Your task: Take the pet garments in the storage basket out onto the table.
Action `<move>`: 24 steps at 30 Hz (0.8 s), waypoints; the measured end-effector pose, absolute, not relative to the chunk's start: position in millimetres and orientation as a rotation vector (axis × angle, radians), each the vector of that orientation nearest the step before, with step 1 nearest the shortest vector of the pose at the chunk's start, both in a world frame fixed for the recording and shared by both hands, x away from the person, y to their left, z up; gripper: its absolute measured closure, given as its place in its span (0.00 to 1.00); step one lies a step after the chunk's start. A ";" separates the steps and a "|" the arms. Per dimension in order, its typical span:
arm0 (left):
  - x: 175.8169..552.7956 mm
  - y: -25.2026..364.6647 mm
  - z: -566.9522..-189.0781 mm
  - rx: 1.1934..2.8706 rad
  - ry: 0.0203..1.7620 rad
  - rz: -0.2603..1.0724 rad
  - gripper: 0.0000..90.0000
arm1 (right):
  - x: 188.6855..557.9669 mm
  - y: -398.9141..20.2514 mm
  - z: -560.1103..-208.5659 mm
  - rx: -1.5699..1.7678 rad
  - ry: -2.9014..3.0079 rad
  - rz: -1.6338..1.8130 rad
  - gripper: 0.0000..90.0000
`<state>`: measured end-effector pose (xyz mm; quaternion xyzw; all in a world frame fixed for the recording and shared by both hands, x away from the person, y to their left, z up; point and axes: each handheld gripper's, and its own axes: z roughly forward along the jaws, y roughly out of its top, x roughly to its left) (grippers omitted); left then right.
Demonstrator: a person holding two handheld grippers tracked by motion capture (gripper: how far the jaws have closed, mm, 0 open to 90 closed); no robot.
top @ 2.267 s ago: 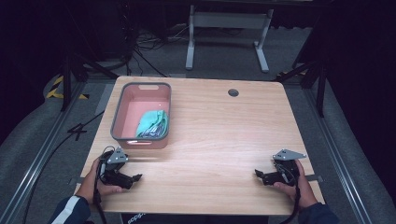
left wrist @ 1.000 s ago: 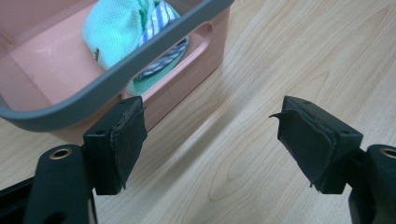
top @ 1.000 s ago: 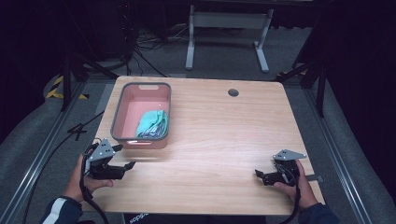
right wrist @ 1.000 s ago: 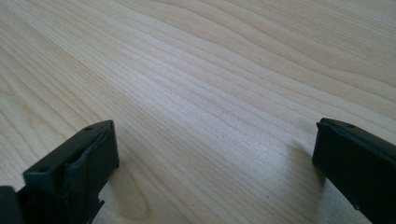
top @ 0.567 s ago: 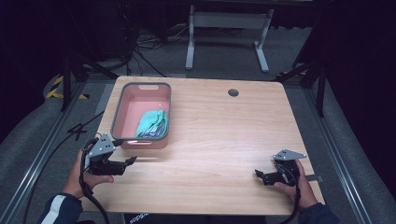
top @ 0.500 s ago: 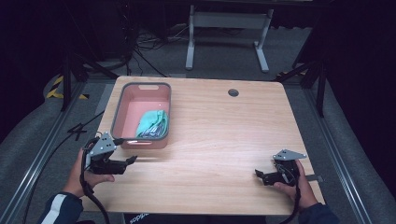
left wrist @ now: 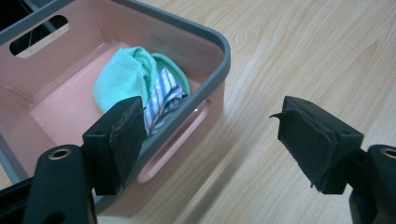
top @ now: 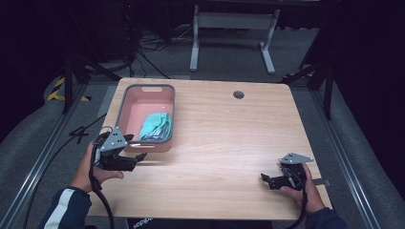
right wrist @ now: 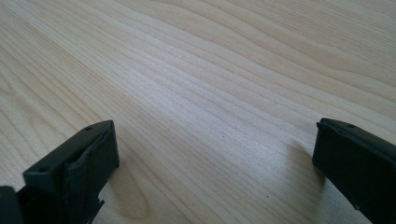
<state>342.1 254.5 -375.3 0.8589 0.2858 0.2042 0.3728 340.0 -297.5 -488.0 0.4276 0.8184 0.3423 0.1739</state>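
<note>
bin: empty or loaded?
Loaded. The pink bin holds a bunched mint-green cloth with a striped blue-and-white piece tucked beside it; the rest of its floor is bare.

Left gripper view: pink basket [left wrist: 212,56] cut off by left and top edges, far wall out of frame; near wall partly hidden behind the left-hand black pad. Cloth bundle [left wrist: 126,77] lower end hidden behind that pad and the grey rim; striped piece only partly showing, can't tell if it's a separate item. High view: bundle [top: 156,126] too small to read folds. Right gripper view: both jaws clipped by bottom and side edges.
</note>
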 end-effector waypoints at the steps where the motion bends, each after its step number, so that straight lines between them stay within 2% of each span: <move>1: 344.0 253.9 -374.3 2.207 0.725 0.530 0.26 | 339.9 -297.5 -487.9 1.213 2.320 0.970 0.01; 24: 395.5 244.1 -366.7 2.252 0.809 0.533 0.26 | 339.8 -297.6 -487.9 1.213 2.320 0.970 0.01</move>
